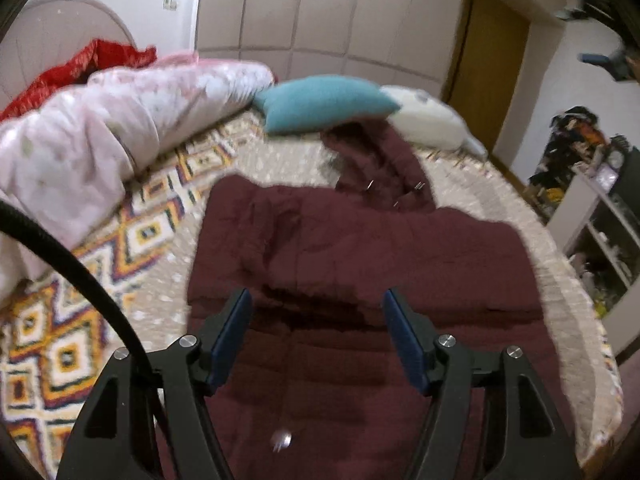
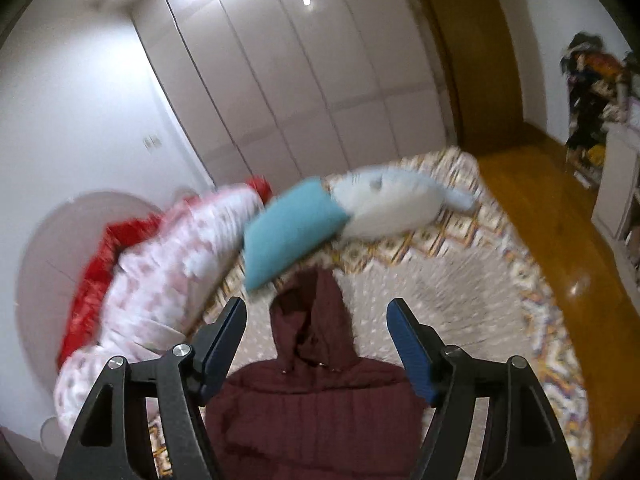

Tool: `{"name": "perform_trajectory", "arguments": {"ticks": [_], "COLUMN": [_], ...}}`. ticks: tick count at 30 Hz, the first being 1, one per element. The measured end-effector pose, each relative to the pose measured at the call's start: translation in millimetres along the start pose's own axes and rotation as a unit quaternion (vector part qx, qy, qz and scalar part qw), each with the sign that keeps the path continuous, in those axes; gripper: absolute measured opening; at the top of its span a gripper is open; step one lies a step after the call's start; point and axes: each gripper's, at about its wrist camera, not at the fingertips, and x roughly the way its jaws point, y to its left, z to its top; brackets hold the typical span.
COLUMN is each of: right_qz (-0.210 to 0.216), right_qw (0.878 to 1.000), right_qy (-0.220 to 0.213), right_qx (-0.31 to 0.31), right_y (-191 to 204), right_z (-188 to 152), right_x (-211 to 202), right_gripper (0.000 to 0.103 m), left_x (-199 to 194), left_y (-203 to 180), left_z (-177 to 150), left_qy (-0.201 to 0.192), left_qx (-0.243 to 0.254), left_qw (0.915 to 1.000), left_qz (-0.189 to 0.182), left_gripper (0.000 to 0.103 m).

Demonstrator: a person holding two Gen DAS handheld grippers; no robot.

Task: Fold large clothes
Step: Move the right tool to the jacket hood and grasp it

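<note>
A large maroon padded hooded coat [image 1: 352, 264] lies spread flat on the patterned bedspread [image 1: 80, 320], hood [image 1: 384, 160] toward the pillows. My left gripper [image 1: 318, 300] hangs over the coat's body, its blue pads wide apart with nothing between them. In the right wrist view the same coat [image 2: 316, 412] lies below, hood [image 2: 308, 320] pointing away. My right gripper [image 2: 316, 308] hovers above the hood and shoulders, open and empty. Both views are motion-blurred.
A teal pillow [image 1: 324, 102] and a white pillow [image 1: 432, 120] lie beyond the hood. A pink floral duvet [image 1: 100, 136] and a red blanket [image 1: 84, 64] are heaped at the left. Wardrobe doors [image 2: 304, 92], a wooden floor [image 2: 560, 232] and white shelves [image 1: 600, 240] stand right.
</note>
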Motion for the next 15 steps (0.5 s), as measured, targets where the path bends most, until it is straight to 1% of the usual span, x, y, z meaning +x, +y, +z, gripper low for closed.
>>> {"name": "perform_trajectory", "arguments": {"ticks": [2, 4, 5, 7, 9, 10, 12, 15], "right_qz": [-0.016, -0.029, -0.044, -0.062, -0.089, -0.097, -0.113, -0.124], "right_qw": [0.999, 0.998, 0.996, 0.993, 0.989, 0.988, 0.987, 0.987], "right_qy": [0.034, 0.059, 0.077, 0.097, 0.106, 0.107, 0.102, 0.091], "right_qx": [-0.004, -0.013, -0.023, -0.04, -0.049, -0.051, -0.054, -0.051], "right_y": [9, 15, 21, 27, 24, 20, 13, 2], "right_z": [-7, -19, -27, -41, -49, -53, -53, -46], "right_x": [79, 136, 181, 237, 287, 305, 329, 362], "right_gripper": [0.077, 0.077, 0.077, 0.077, 0.077, 0.077, 0.077, 0.077], "left_x": [29, 57, 66, 74, 79, 81, 84, 91], "left_y": [3, 10, 12, 15, 20, 24, 27, 29], "left_z": [-6, -19, -25, -32, -37, -40, -44, -46], "left_qy": [0.015, 0.036, 0.044, 0.048, 0.045, 0.041, 0.037, 0.041], "left_qx": [-0.007, -0.01, -0.006, 0.003, -0.002, -0.008, -0.015, -0.024], "left_qw": [0.9998, 0.9992, 0.9988, 0.9984, 0.9987, 0.9991, 0.9992, 0.9988], "left_qz": [0.008, 0.015, 0.024, 0.029, 0.025, 0.013, -0.004, -0.016], "left_gripper": [0.067, 0.067, 0.067, 0.067, 0.067, 0.069, 0.073, 0.075]}}
